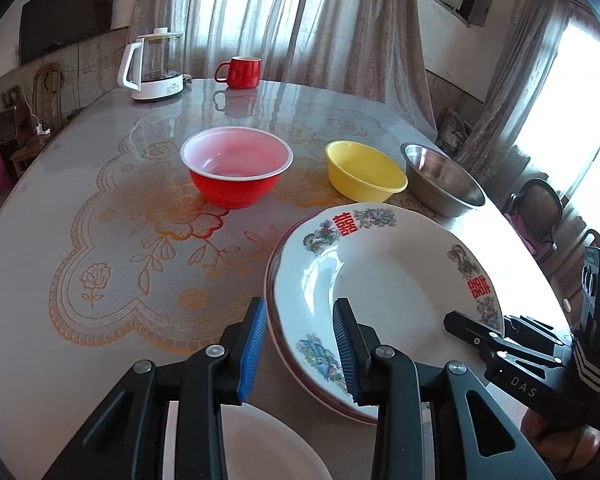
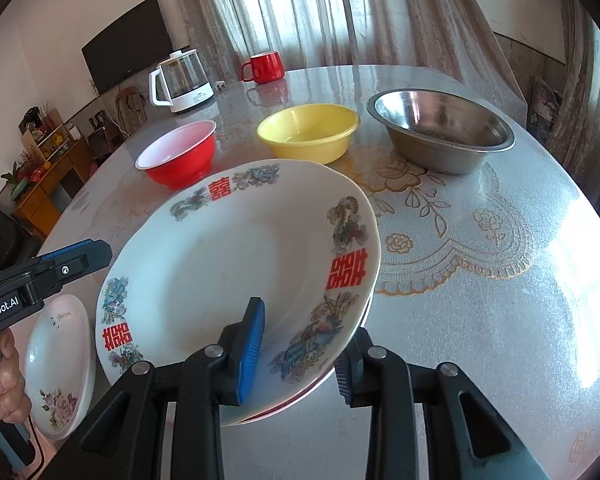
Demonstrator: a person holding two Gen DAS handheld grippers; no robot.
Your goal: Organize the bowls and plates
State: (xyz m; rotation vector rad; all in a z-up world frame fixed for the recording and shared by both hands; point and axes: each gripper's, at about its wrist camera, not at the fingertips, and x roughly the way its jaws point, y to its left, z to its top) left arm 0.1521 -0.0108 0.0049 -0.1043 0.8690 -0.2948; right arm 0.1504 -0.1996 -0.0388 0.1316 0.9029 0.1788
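Curtained room, round table (image 2: 480, 280) under a glossy lace-print cover, light glaring off it on the right.

Decorated plate (image 2: 236, 264) with red double-happiness marks sits near the front edge, stacked on at least one red-rimmed plate (image 1: 296, 372) beneath it (how many lie under, cannot tell). Top plate looks slightly tilted in the right wrist view, far rim raised.

Right gripper (image 2: 300, 356): jaws straddle the near rim of the stack, blue pad on the plate's face, the other finger under the edge; reads as clamped on the stack's rim. Left gripper (image 1: 300, 344): jaws part-open either side of the plate's left rim, a clear gap at the left pad; not gripping.

Just left of the stack, a floral plate (image 2: 60, 364) lies flat. Beyond, well apart: red bowl (image 1: 236, 172), yellow bowl (image 1: 364, 176), steel bowl (image 1: 440, 180) in a row. Kettle (image 1: 152, 66) and red mug (image 1: 240, 72) at the far edge.

Risks, as judged:
- One-sided rim grip on glazed ceramic; a lift could let the top plate slide off the lower.
- Slick cover; the stack may skate if pushed.
- Left jaws could knock the floral plate on closing in.
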